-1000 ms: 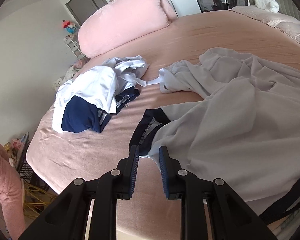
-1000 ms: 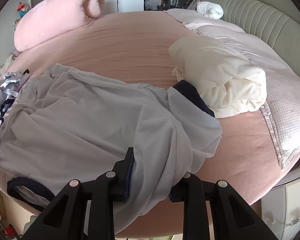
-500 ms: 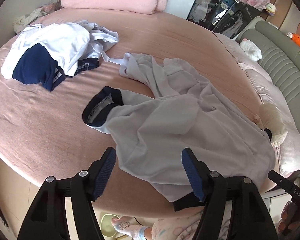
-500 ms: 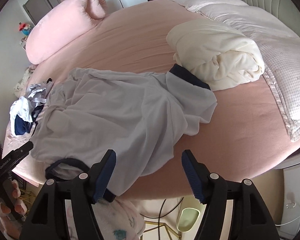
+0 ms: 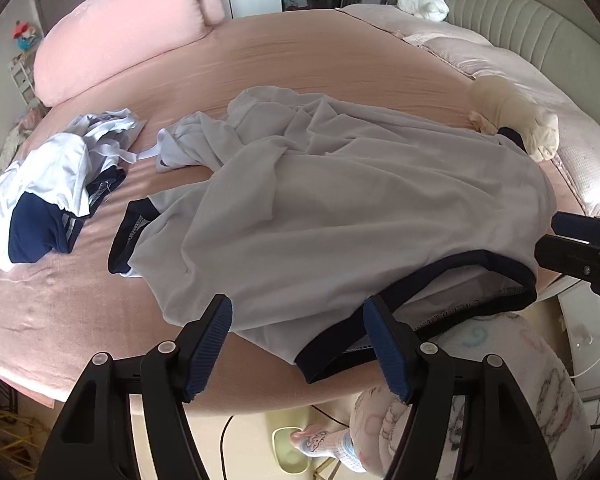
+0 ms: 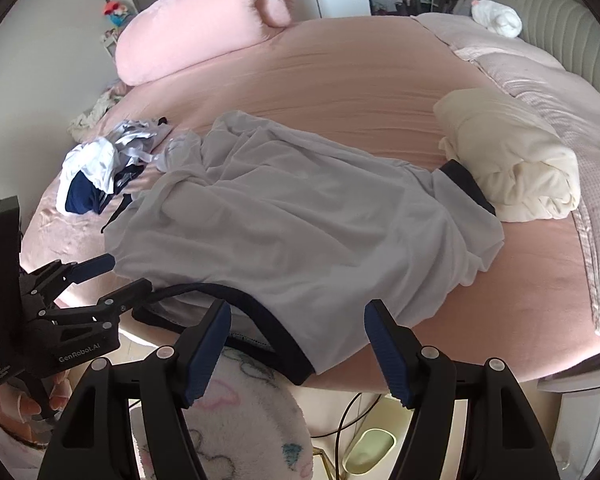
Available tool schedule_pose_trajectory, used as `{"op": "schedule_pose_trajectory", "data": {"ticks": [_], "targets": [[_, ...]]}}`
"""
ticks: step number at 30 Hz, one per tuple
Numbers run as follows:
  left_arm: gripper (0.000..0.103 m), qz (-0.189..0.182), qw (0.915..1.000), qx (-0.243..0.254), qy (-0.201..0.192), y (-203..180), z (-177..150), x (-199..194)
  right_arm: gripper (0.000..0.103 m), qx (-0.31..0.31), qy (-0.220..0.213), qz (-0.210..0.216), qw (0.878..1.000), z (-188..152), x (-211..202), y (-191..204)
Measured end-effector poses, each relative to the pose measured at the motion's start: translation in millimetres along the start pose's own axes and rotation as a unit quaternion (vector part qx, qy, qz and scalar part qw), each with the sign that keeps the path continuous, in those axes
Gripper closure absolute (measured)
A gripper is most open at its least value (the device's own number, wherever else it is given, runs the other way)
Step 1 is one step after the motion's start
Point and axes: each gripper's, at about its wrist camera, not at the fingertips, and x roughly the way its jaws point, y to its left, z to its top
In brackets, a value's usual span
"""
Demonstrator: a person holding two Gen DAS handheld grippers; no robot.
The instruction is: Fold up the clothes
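A pale grey shirt with navy trim lies crumpled across the pink bed. Its navy hem hangs over the near edge. My left gripper stands open just above that hem, with nothing pressed between the pads. In the right wrist view the same shirt spreads ahead. My right gripper is open over the hem too. The left gripper shows at the left there, and the right gripper at the right edge of the left wrist view.
A white and navy clothes pile lies at the left. A rolled cream blanket touches the shirt's far sleeve. A big pink pillow is at the back. A person's pyjama leg stands against the bed edge.
Both grippers were shut on the shirt's hem a second ago. They have opened, let it go and drawn back and upward. The shirt now lies loose on the bed.
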Motion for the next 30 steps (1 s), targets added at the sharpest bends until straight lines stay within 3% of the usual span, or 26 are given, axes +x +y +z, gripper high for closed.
{"op": "schedule_pose_trajectory", "data": {"ticks": [7, 11, 15, 19, 23, 25, 27, 30], "targets": [[0.036, -0.025, 0.9996, 0.011, 0.010, -9, -2, 6, 0.034, -0.048, 0.021, -0.018, 0.998, -1, 17, 16], [0.036, -0.031, 0.9992, 0.010, 0.024, -11, -4, 18, 0.034, -0.061, 0.032, -0.002, 0.998, -1, 27, 23], [0.036, 0.012, 0.9988, -0.007, 0.048, -10, -7, 36, 0.034, -0.077, 0.038, -0.010, 0.996, -2, 34, 29], [0.037, 0.012, 0.9997, 0.005, 0.023, -15, -9, 33, 0.034, -0.088, 0.039, -0.014, 0.995, 0, 37, 33], [0.053, 0.024, 0.9994, 0.016, 0.017, -19, -9, 33, 0.034, -0.099, 0.046, -0.021, 0.994, 2, 43, 37], [0.067, 0.029, 0.9994, -0.002, 0.020, -14, -7, 34, 0.034, -0.103, 0.049, -0.027, 0.993, 3, 46, 40], [0.075, 0.015, 0.9992, -0.030, 0.020, -6, -5, 34, 0.034, -0.114, 0.049, -0.032, 0.992, 3, 47, 44], [0.078, -0.021, 0.9962, -0.078, 0.032, 7, -4, 35, 0.034, -0.130, 0.049, -0.039, 0.990, 3, 50, 50]]}}
